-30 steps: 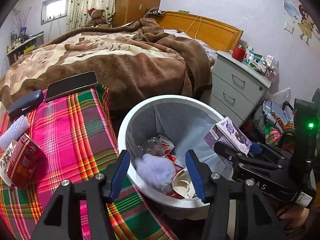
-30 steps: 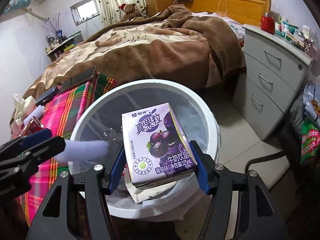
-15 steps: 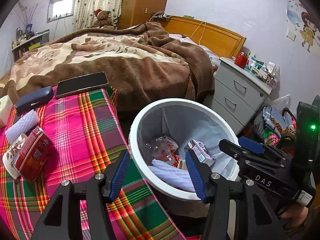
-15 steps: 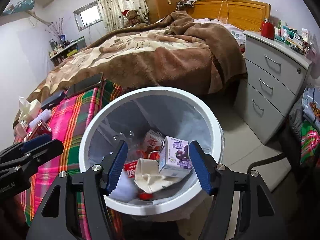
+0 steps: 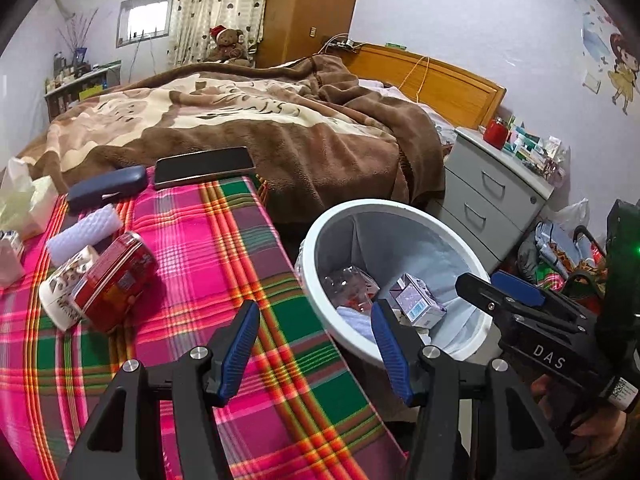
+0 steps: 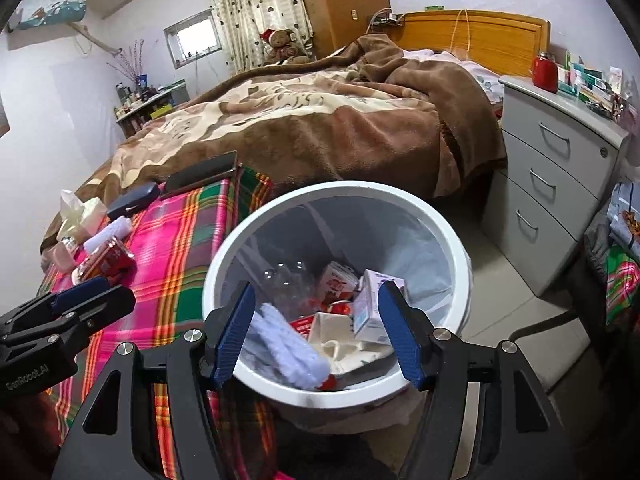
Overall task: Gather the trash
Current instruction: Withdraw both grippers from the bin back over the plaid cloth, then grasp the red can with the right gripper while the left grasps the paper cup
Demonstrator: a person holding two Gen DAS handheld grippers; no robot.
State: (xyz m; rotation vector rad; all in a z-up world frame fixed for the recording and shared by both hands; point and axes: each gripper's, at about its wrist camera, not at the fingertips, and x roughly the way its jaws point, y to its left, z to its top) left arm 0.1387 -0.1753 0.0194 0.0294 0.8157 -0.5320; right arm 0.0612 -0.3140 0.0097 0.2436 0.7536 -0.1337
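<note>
Two grippers, both empty, jaws spread apart. The left gripper (image 5: 314, 346) hangs over the edge of the plaid cloth (image 5: 192, 248), just beside the bin. The right gripper (image 6: 318, 330) hangs above the near rim of the white bin (image 6: 280, 212), placed for dropping things straight in.

Bin contents: purple drink carton (image 6: 370, 304), lying tilted against the liner; red-and-white carton (image 6: 336, 280); white foam sleeve (image 6: 288, 340); crumpled clear plastic (image 6: 288, 276); cream paper scraps.

Left on the cloth, well apart from the bin: red tin (image 5: 116, 280) on its side, touching a white printed cup (image 5: 64, 288); second foam sleeve (image 5: 84, 232); tissue pack (image 5: 24, 204).

Likely not trash, set at the far edge by the bed: phone (image 5: 204, 166), dark glasses case (image 5: 106, 190).

Judgement: collecting is part done; the tin and cup look like the nearest candidates for the left side.
</note>
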